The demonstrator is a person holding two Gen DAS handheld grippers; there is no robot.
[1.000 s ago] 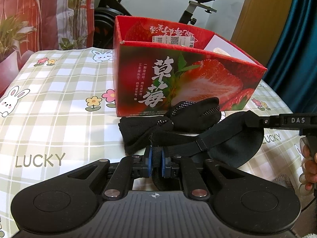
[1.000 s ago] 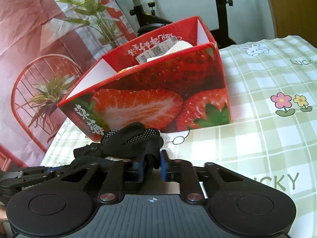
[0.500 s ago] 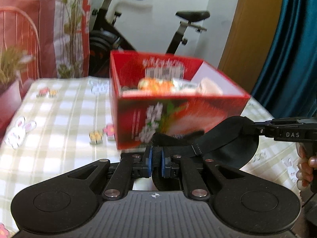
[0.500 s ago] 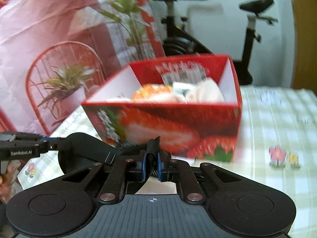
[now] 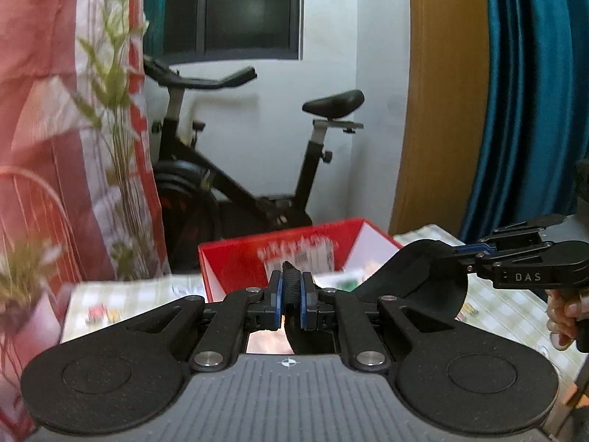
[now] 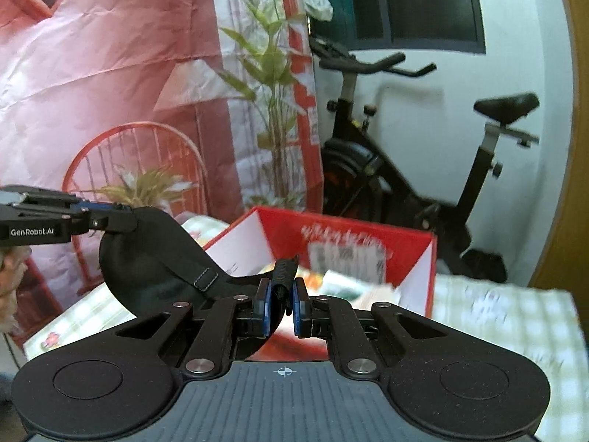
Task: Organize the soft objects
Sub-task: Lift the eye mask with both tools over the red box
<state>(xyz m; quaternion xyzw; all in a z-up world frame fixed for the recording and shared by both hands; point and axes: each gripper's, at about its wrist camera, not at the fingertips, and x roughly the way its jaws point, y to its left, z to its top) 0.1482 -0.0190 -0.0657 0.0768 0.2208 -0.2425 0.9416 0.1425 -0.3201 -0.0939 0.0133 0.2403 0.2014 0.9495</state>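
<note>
The left gripper [image 5: 291, 292] has its blue-padded jaws closed tight on one end of a black padded fabric eye mask with a stitched elastic strap [image 5: 419, 276], the pinched edge standing up between the pads. The right gripper [image 6: 282, 302] is closed in the same way on the opposite end, a ribbed fold of black cloth rising from between its pads — so the mask hangs stretched between the two tools, held clear of the table. In the left wrist view the right gripper [image 5: 475, 248] comes in from the right edge, its narrow tip clamped on the mask's rounded lobe, with the person's hand [image 5: 567, 316] wrapped round its handle. In the right wrist view the left gripper [image 6: 106, 209] enters from the left and bites the other lobe of the mask [image 6: 147, 254]. Just beyond and below the mask sits an open red cardboard box printed with strawberries [image 6: 353, 232], white inside, with blurred packets lying in it. It stands on a table covered in a green-and-white checked cloth [image 6: 515, 316]. Behind are a black exercise bike [image 5: 257, 169], a red patterned backdrop with green plants [image 6: 110, 73], a wooden door frame [image 5: 438, 110] and a teal curtain [image 5: 530, 92].
</note>
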